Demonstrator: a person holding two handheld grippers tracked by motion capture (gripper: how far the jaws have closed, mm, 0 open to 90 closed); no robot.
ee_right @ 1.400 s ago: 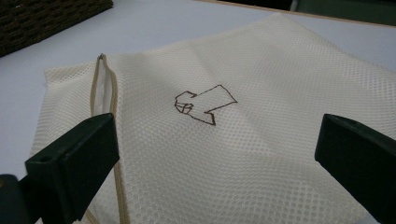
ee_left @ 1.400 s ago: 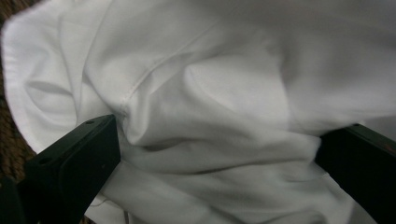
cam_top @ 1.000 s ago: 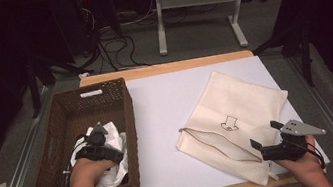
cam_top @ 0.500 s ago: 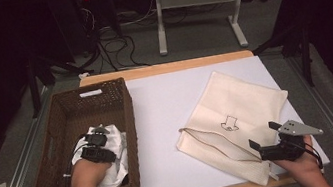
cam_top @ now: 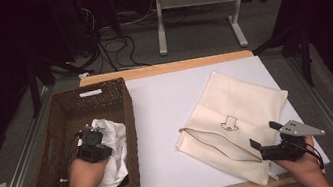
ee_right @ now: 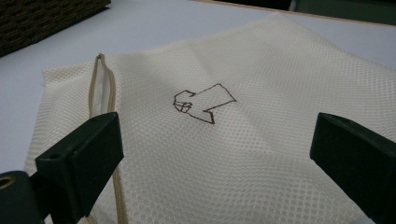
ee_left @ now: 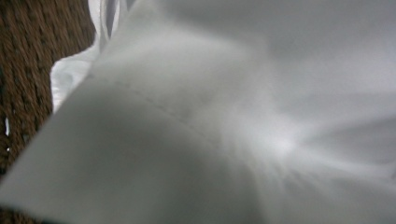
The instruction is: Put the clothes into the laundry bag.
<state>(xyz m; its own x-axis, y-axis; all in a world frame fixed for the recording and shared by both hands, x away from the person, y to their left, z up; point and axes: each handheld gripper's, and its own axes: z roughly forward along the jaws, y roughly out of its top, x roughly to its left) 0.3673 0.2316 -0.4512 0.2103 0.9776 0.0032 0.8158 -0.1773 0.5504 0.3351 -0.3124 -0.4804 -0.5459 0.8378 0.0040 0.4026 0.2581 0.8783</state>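
A crumpled white cloth (cam_top: pixel 114 133) lies in the brown wicker basket (cam_top: pixel 102 86) at the table's left. My left gripper (cam_top: pixel 93 145) sits on the cloth's left side. Its jaws have just been closing, with the cloth bunched between them. The left gripper view has the white cloth (ee_left: pixel 233 116) right up against the lens, hiding the jaws, with basket weave (ee_left: pixel 23 70) at the left. A cream mesh bag (cam_top: pixel 237 107) with a small drawn shirt lies flat at the right. My right gripper (cam_top: pixel 264 135) hovers open over the bag (ee_right: pixel 233 84) at its near corner, next to the zipper slit (ee_right: pixel 100 88).
White paper (cam_top: pixel 166 103) covers the wooden table. The basket's right wall (cam_top: pixel 129 129) stands between the cloth and the bag. Beyond the table are a grey floor, cables and a metal stand (cam_top: pixel 191 3).
My left gripper has lifted slightly inside the basket, and the white cloth has bunched up under it. The right gripper and the mesh bag have stayed put.
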